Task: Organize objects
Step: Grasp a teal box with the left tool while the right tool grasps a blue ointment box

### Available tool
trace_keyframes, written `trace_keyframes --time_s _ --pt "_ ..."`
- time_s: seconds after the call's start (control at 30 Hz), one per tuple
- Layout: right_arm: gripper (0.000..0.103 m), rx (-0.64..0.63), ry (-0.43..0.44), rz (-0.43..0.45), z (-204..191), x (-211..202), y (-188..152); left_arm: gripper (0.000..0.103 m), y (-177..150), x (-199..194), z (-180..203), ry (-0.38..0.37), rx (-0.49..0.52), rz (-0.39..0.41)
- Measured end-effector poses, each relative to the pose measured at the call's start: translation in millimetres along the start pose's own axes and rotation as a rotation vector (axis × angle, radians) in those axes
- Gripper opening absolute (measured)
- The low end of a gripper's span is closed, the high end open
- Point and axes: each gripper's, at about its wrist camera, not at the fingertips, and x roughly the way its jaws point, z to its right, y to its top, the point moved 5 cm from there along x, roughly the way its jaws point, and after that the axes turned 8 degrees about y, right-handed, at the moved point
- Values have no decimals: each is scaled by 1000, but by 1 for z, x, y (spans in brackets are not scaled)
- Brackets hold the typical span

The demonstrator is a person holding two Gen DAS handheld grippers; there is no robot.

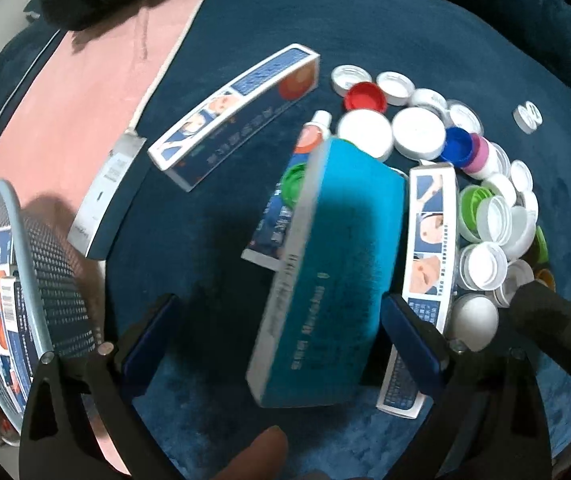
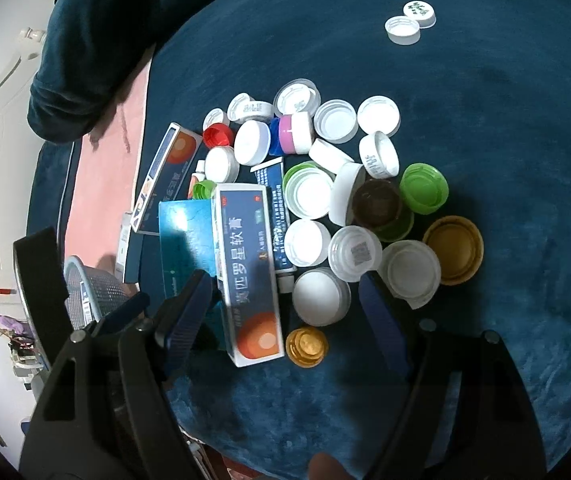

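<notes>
A teal box (image 1: 325,272) lies tilted between the fingers of my left gripper (image 1: 281,340), whose jaws stand wide open; it also shows in the right wrist view (image 2: 183,236). Blue-and-white ointment boxes (image 1: 237,108) (image 1: 431,240) and a tube (image 1: 309,140) lie around it on the blue cloth. A heap of bottle caps (image 1: 425,132) sits to the right. My right gripper (image 2: 285,320) is open over an ointment box (image 2: 249,268) and a white cap (image 2: 319,296), holding nothing.
A grey mesh basket (image 1: 13,236) at the left holds several ointment boxes; it also shows in the right wrist view (image 2: 97,292). A pink mat (image 1: 77,112) lies at the left. Two white caps (image 2: 409,22) sit apart at the far right. A dark box (image 1: 105,196) lies by the mat.
</notes>
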Motion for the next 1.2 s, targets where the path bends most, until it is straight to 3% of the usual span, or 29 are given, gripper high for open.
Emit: trace_keyframes --time_s 0.3,0.37,0.4,0.43,0.87,1.2 --pt "78 -5 -10 -3 1 1 0 98 5 7 2 99 28 34" --pt "78 -8 -13 -3 1 2 0 80 5 12 1 91 35 32" --pt "78 -11 -15 -3 0 2 0 59 4 14 2 79 43 21" --pt "78 -14 -17 -4 0 3 0 57 3 15 2 65 48 8" --pt "78 -62 -13 -38 -25 31 -7 57 7 -13 -58 -16 -64 20" --pt "78 -112 -84 -78 -39 70 -15 57 -11 -32 -92 -31 -108 40"
